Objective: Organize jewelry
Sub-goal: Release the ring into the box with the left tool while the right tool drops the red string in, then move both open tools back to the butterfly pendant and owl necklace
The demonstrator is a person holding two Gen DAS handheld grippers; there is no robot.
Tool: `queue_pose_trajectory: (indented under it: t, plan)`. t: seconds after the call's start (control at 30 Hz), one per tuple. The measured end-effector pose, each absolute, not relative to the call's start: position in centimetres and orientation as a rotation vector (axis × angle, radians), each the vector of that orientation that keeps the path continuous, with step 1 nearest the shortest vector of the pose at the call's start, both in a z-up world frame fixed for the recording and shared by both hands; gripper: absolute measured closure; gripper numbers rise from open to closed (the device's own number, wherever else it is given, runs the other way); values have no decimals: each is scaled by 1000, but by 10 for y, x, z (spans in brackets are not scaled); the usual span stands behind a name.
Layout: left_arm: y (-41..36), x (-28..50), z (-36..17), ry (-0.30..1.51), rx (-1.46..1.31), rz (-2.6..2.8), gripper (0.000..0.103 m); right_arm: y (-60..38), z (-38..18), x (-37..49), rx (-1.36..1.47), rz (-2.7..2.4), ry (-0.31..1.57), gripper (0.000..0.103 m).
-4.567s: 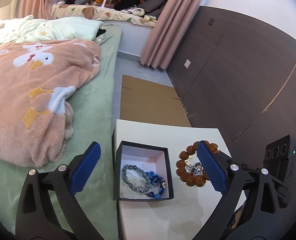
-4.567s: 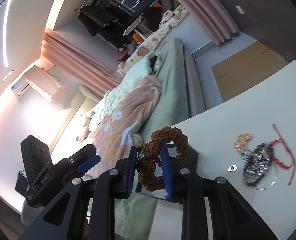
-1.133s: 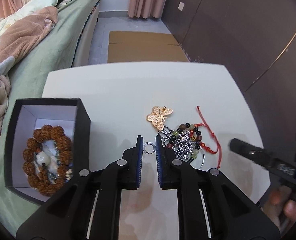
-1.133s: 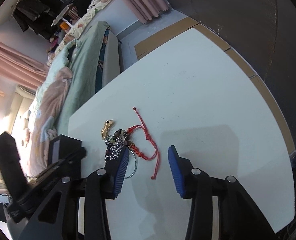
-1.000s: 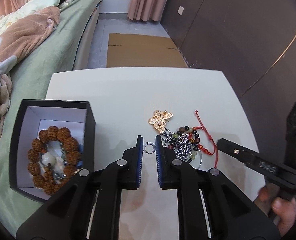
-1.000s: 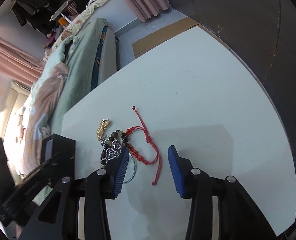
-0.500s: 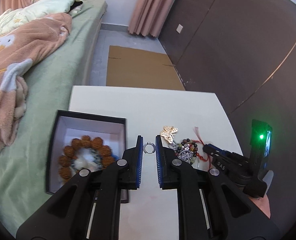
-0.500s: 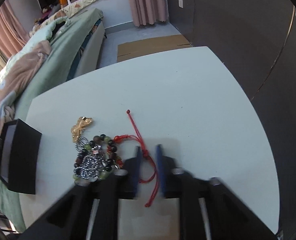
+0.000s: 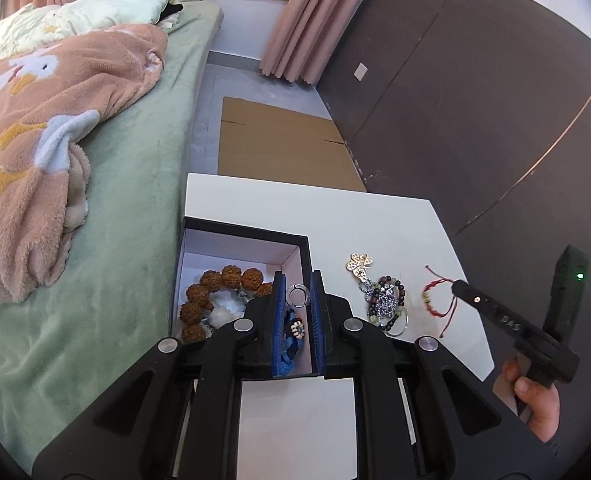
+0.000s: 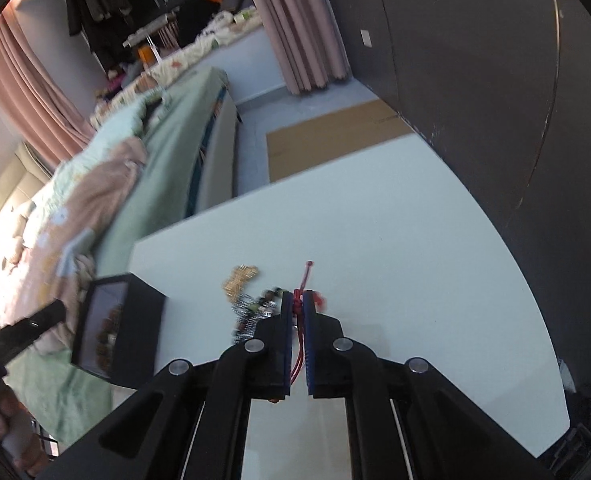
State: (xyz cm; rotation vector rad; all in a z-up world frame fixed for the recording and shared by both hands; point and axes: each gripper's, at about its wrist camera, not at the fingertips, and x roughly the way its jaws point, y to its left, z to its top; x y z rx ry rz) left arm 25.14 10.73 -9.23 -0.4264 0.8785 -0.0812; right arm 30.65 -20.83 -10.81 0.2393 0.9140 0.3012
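The left gripper (image 9: 298,295) has its jaws pinching a small silver ring (image 9: 297,294), held above the open black box (image 9: 247,232) that sits at the bench's (image 9: 375,216) left edge beside the bed (image 9: 135,216). Inside the box lie a brown bead bracelet (image 9: 223,280) and a blue beaded piece (image 9: 291,336). The right gripper (image 10: 298,312) has its jaws pressed on a red cord bracelet (image 10: 307,280), whose strands hang down between the blue pads (image 10: 310,344); from the left wrist view the cord (image 9: 435,296) lies just right of a heap of dark beads and silver chain (image 9: 385,304). Just beyond that heap rests a gold butterfly brooch (image 9: 360,265). Farther off, a flat sheet of cardboard (image 9: 279,144) lies on the floor, with pink curtains (image 9: 303,20) behind.
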Motion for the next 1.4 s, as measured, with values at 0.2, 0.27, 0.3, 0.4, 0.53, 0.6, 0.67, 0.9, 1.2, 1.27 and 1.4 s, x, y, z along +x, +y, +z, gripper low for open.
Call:
queue_pose_trajectory:
  t: [0.2,0.27,0.3,0.4,0.53,0.6,0.67,0.9,1.2,1.27,1.4]
  plan:
    - [135,238,-80,807,-523,-69,26,-192,-83,294,274,376,851,98]
    - [140,235,-75,795,-528,-65,26,-183,-75,290,278,406,828,98]
    - [143,233,-74,790,-540,-65,25,-179,-72,288,276,423,820,98]
    - [153,230,-71,779,-558,-47,19,-162,-66,284,276,486,820,98]
    - [163,227,-65,763,-576,-34,13,-131,-58,280,264,584,814,98]
    - [167,226,-64,756,-585,-24,8,-115,-55,278,256,622,810,98]
    - [170,225,-63,760,-586,-14,7,-99,-55,276,257,659,810,98]
    - [186,218,-59,747,-625,25,5,-54,-73,286,286,728,896,66]
    - [181,218,-59,774,-599,23,5,-101,-79,283,310,612,886,52]
    - [177,218,-58,778,-591,20,5,-111,-81,284,309,588,894,51]
    - [163,222,-57,788,-558,12,5,-132,-81,287,324,560,897,48]
